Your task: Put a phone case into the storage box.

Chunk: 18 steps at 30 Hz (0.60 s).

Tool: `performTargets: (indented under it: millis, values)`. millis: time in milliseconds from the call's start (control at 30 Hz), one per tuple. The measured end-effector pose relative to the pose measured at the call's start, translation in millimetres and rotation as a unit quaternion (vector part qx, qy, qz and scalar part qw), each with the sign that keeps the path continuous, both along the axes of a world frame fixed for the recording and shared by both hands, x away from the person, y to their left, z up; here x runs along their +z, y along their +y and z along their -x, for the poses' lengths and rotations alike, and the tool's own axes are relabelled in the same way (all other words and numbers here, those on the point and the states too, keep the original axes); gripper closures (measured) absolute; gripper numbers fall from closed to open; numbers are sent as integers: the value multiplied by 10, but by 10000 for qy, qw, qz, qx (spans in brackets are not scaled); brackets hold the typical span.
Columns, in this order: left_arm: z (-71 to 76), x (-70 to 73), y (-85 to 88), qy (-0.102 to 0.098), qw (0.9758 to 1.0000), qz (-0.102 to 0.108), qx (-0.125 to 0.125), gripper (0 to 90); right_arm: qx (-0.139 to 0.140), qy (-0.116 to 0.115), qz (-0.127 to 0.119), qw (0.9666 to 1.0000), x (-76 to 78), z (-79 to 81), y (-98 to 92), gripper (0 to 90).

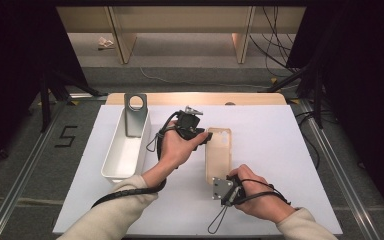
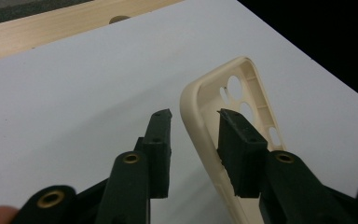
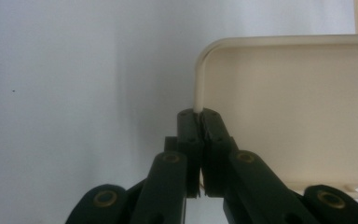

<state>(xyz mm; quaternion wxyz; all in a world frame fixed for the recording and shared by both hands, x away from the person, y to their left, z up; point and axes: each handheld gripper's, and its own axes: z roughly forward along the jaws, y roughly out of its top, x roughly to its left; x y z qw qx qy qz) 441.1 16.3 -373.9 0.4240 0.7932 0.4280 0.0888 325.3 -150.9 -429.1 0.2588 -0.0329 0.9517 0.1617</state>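
A cream phone case [image 1: 218, 155] lies open side up on the white mat, camera holes at its far end. My left gripper [image 1: 206, 138] reaches the case's far left corner. In the left gripper view its jaws straddle the case's side wall [image 2: 200, 102]: one jaw stands inside the case, the other outside with a gap to the wall, so the left gripper [image 2: 193, 114] is open. My right gripper [image 1: 216, 181] is at the near end of the case. In the right gripper view the right gripper [image 3: 199, 113] is shut on the rim of the case [image 3: 284, 107] near a corner.
A white rectangular bin [image 1: 125, 150] stands at the left of the mat, with a grey metal stand [image 1: 135, 112] with a ring hole upright at its far end. The white mat [image 1: 280, 150] has bare room on the right. A wooden strip [image 1: 195, 98] runs along the back.
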Motion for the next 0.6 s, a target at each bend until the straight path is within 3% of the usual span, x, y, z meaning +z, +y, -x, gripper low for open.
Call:
performTargets:
  millis: [167, 600]
  values:
    - [7, 14, -4, -5, 10000, 6, 48, 724, -4, 3, 44, 10000, -10, 1, 2, 886]
    - [37, 53, -15, -1, 9999, 121, 100, 783, 39, -95, 140, 9998, -39, 8, 29, 886]
